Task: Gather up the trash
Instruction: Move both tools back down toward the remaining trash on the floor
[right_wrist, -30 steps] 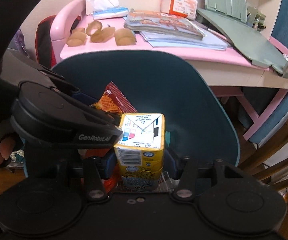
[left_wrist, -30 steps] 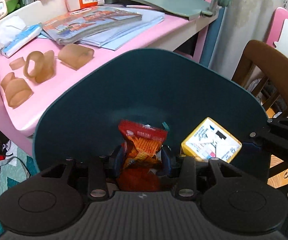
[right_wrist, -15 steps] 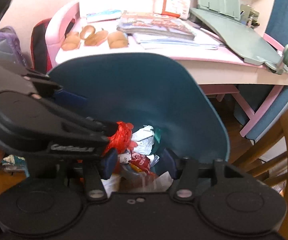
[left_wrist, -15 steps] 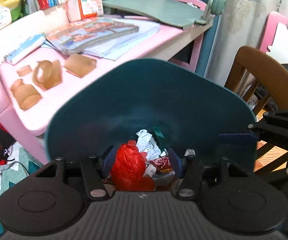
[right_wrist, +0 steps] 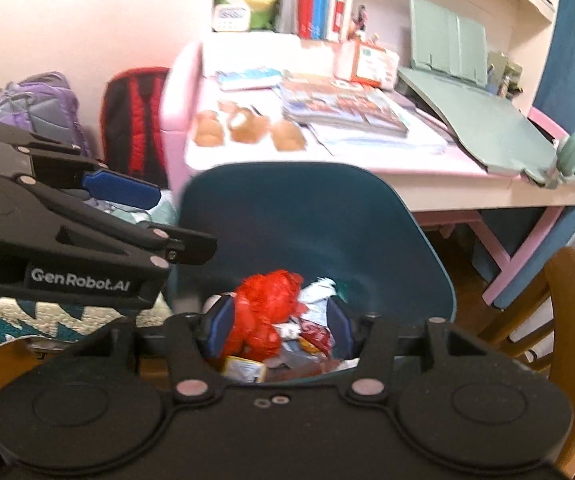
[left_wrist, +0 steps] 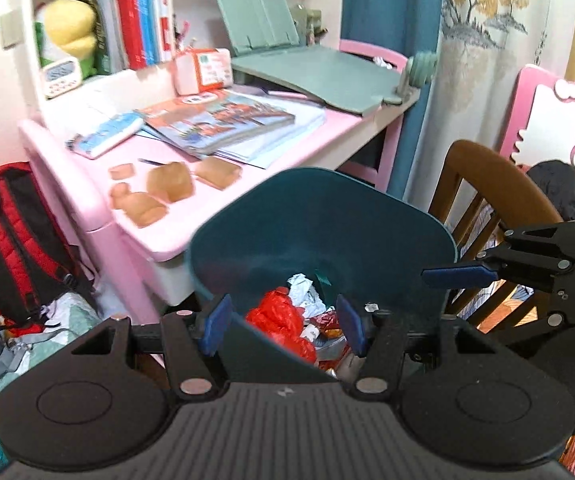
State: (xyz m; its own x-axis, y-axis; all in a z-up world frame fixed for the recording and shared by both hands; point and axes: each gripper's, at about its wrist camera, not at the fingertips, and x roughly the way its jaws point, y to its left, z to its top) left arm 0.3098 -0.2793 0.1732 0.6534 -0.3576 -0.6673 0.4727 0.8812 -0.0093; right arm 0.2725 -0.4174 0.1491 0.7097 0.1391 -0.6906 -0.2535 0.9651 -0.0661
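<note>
A teal bin point(left_wrist: 327, 220) stands below both grippers, holding a red plastic bag point(left_wrist: 283, 316), crumpled white paper point(left_wrist: 301, 292) and wrappers. My left gripper point(left_wrist: 283, 326) hangs open above the bin's near rim with nothing between its blue pads. In the right wrist view the same bin point(right_wrist: 307, 220) shows the red bag point(right_wrist: 267, 308) and a yellow carton point(right_wrist: 243, 368) lying inside. My right gripper point(right_wrist: 279, 326) is open and empty over the trash. Each gripper's blue fingertip point(left_wrist: 459, 274) point(right_wrist: 119, 190) shows in the other's view, beside the bin.
Behind the bin is a pink desk point(left_wrist: 159, 236) with books point(left_wrist: 223, 120), several brown pieces point(left_wrist: 167, 184) and a green stand point(left_wrist: 319, 76). A wooden chair point(left_wrist: 487, 168) is at the right. A red-and-black backpack point(left_wrist: 11, 232) and a patterned rug point(right_wrist: 27, 320) lie at the left.
The left gripper let go of the orange snack wrapper and the right let go of the yellow carton; both now lie in the bin. Both grippers rose and drew back.
</note>
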